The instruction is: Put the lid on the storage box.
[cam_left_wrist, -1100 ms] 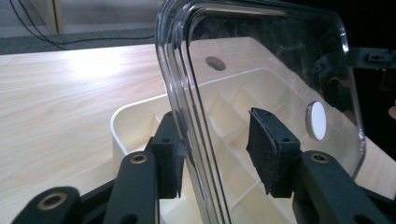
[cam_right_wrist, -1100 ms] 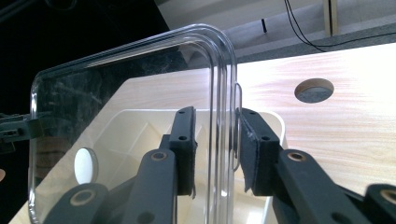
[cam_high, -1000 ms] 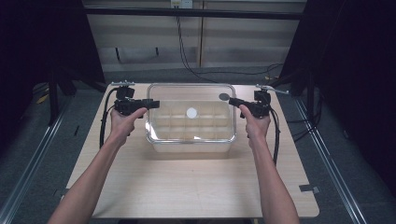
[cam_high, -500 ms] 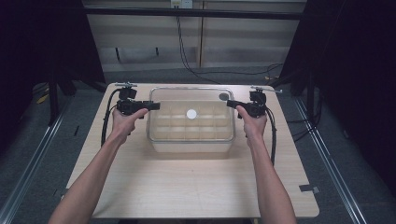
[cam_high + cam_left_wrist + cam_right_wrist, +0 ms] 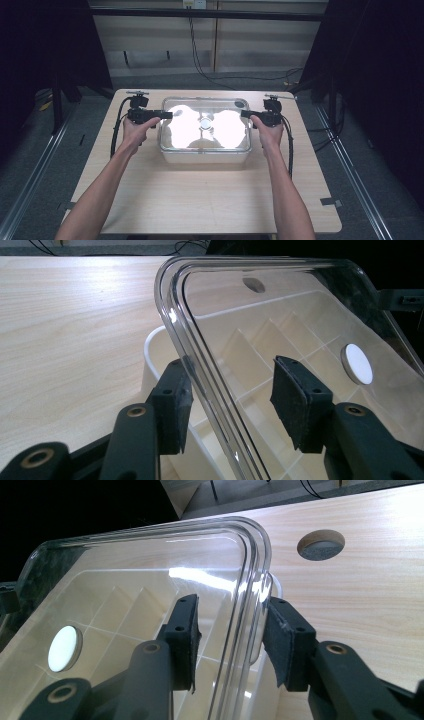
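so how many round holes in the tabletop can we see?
1. A single round hole shows in the wooden table, just beyond the far right corner of the clear lid. Others could be hidden under the box.

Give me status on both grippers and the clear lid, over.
Left gripper and right gripper straddling opposite lid edges, jaws just opening, pads off. Clear lid on the white divided bin. Nothing in the way.

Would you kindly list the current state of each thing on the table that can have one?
Clear lid: lying on the box, its rim between both grippers' jaws.
White box: upright on the table, covered, divided compartments look empty.
Left gripper: jaws just opening, pads off the rim.
Right gripper: jaws just opening, pads off the rim.
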The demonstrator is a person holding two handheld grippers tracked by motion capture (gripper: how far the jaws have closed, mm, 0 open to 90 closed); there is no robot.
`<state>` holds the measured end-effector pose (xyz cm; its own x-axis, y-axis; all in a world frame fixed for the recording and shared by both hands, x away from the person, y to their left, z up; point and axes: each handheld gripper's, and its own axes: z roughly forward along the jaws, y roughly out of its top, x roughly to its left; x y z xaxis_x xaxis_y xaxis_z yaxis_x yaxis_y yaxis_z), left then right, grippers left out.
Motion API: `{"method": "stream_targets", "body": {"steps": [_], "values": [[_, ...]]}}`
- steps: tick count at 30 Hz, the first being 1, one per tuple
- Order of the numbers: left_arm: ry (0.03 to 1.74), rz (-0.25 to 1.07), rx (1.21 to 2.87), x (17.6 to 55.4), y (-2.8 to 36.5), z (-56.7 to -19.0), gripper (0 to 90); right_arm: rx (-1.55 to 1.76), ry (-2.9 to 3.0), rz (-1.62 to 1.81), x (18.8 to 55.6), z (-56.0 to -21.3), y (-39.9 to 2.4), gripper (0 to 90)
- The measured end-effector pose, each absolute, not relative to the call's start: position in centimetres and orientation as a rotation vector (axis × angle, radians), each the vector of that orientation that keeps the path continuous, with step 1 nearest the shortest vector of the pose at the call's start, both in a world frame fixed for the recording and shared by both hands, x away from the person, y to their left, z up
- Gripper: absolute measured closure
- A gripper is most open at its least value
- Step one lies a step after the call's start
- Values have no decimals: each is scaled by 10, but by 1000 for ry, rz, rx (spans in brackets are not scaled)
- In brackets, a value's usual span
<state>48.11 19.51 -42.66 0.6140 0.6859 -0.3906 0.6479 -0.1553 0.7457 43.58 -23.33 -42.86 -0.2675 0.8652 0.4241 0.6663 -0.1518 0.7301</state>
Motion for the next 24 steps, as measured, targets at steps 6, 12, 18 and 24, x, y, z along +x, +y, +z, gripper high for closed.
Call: {"method": "stream_targets", "body": {"steps": [6, 12, 18, 24], "values": [[1080, 43, 1863, 483, 195, -431, 501, 1756, 1910, 1340, 438, -433, -230, 552], [1099, 41, 1873, 486, 197, -435, 505, 1760, 1918, 1316, 439, -436, -229, 546], [1116, 32, 1871, 486, 197, -440, 501, 1777, 1929, 1271, 442, -441, -226, 529], [1120, 58, 1900, 487, 195, -442, 483, 1760, 1950, 1216, 442, -442, -221, 478]]}}
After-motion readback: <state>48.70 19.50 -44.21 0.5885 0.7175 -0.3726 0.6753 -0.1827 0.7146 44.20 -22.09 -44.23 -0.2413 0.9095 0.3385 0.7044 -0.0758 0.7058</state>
